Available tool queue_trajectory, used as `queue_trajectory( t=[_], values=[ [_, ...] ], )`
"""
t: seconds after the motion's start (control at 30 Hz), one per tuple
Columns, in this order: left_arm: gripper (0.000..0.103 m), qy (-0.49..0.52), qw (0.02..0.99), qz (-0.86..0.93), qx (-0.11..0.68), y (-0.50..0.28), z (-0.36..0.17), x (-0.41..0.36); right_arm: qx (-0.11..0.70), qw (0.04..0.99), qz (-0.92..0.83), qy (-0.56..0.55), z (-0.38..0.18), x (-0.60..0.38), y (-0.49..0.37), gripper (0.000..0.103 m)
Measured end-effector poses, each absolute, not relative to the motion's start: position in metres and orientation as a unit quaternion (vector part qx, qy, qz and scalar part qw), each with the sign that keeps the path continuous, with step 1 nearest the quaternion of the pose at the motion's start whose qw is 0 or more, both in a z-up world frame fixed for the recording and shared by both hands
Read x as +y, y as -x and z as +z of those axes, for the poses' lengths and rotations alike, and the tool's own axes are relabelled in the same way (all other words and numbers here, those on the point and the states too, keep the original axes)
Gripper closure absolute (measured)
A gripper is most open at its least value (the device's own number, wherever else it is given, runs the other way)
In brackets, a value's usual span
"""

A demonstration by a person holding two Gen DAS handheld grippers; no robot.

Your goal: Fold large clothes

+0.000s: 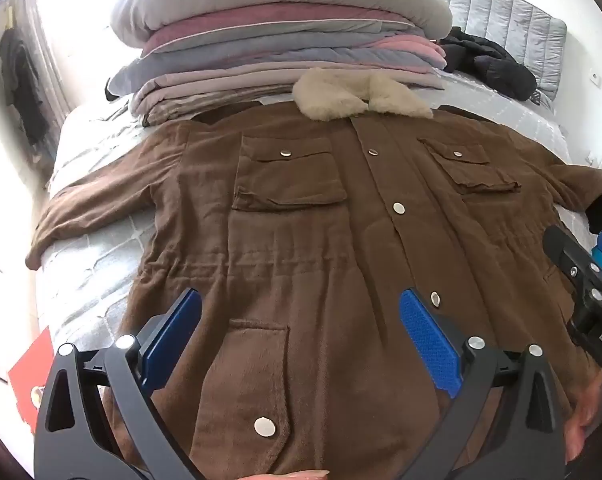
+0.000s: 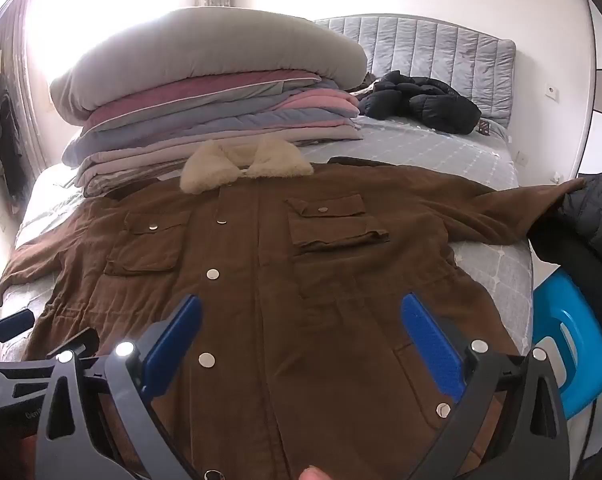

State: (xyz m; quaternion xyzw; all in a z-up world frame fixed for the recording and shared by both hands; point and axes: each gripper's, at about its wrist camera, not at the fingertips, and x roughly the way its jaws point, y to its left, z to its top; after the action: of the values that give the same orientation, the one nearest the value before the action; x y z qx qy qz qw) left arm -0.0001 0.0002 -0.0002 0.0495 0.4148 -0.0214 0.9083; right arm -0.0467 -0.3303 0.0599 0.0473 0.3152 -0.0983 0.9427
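- brown jacket (image 1: 301, 240) flat, front up, on bed (image 1: 101, 264), fleece collar (image 1: 357, 94) toward folded quilt stack (image 1: 277, 44)
- left gripper (image 1: 301, 344) spread wide above hem, holding nothing
- right gripper (image 2: 301, 344) likewise, empty

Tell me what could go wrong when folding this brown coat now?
The brown corduroy coat has a bulky cream fleece collar against the stack of folded blankets; a fold could snag or nudge it. Its right sleeve reaches the bed's edge and may slip off. Both open grippers hold nothing yet.
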Motion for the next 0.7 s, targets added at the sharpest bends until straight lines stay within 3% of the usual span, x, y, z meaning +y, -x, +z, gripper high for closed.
queue_trajectory(
  t=[0.7],
  values=[
    [0.007,-0.021,0.902,-0.023,0.431,-0.0056,-0.0048,0.0093,0.323,0.94,-0.101,-0.045,0.0561,-0.3309,0.0463,0.007]
  ],
)
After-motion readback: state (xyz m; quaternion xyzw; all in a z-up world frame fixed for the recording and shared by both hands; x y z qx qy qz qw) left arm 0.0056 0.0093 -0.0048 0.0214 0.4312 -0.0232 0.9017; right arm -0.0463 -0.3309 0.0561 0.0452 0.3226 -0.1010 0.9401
